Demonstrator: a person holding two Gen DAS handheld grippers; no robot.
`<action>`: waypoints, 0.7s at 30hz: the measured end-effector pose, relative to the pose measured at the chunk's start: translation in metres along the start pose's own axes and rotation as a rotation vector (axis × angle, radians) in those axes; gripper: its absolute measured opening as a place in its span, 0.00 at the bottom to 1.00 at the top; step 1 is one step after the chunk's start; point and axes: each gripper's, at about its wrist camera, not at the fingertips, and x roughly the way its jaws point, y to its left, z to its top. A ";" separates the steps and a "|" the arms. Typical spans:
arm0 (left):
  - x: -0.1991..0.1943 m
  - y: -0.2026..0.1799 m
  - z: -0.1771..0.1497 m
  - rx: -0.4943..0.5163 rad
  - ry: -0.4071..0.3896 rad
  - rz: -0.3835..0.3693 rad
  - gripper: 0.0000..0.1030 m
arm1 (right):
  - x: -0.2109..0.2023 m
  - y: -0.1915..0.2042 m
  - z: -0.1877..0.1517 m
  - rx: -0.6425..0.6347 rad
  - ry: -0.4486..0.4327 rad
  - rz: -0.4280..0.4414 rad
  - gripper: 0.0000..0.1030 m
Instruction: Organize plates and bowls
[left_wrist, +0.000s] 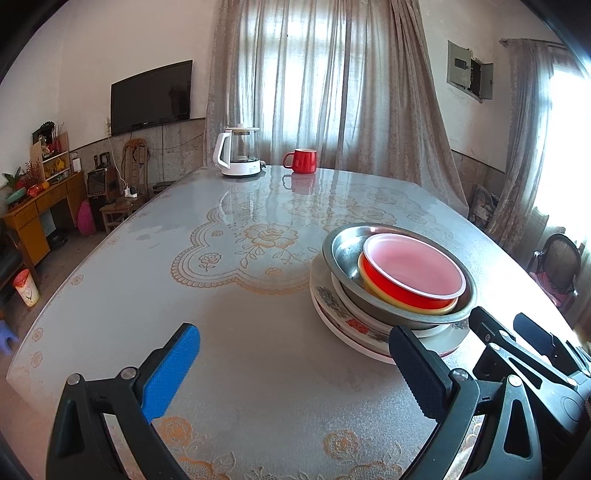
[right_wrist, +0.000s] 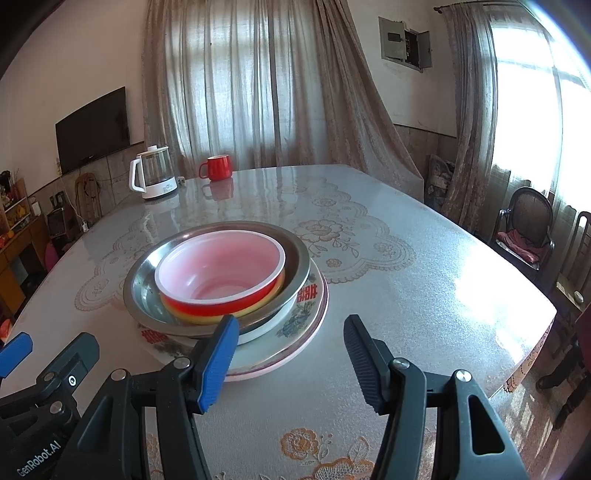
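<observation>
Closest to you, your left gripper (left_wrist: 295, 369) has its blue and black pads spread wide with nothing but bare tabletop between them. Your right gripper (right_wrist: 291, 358) sits about half spread, also empty, with its blue pad just in front of the near edge of the stack but not touching anything as far as the right wrist view shows. Both point down at an angle over the round table covered in a clear sheet over lace with orange flower patterns (left_wrist: 258, 369).

Just past the fingertips is the pile you're sorting: a red plastic bowl with a pale pink inside (right_wrist: 221, 273) nests in a yellow bowl (right_wrist: 207, 317), of which only the rim peeks out. Those two sit off-centre inside a wide, shallow stainless steel basin (right_wrist: 295, 258), and the basin rests on a stack of white ceramic plates with flower prints and red characters (right_wrist: 306, 314). I can't tell exactly how many plates are in there.

Way over at the far edge of the table, well apart from the pile, there's a white electric kettle with a glass body (left_wrist: 240, 153) and a red mug (left_wrist: 301, 160) beside it.
</observation>
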 end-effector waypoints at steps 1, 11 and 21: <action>0.000 0.000 0.000 0.000 0.001 -0.001 1.00 | -0.001 0.000 0.000 0.000 -0.001 0.000 0.58; 0.002 -0.002 0.000 -0.003 0.013 -0.005 1.00 | 0.000 -0.001 -0.001 0.004 0.005 0.004 0.58; 0.003 -0.002 -0.002 0.001 0.012 -0.011 1.00 | 0.000 -0.002 -0.001 0.002 0.003 0.003 0.58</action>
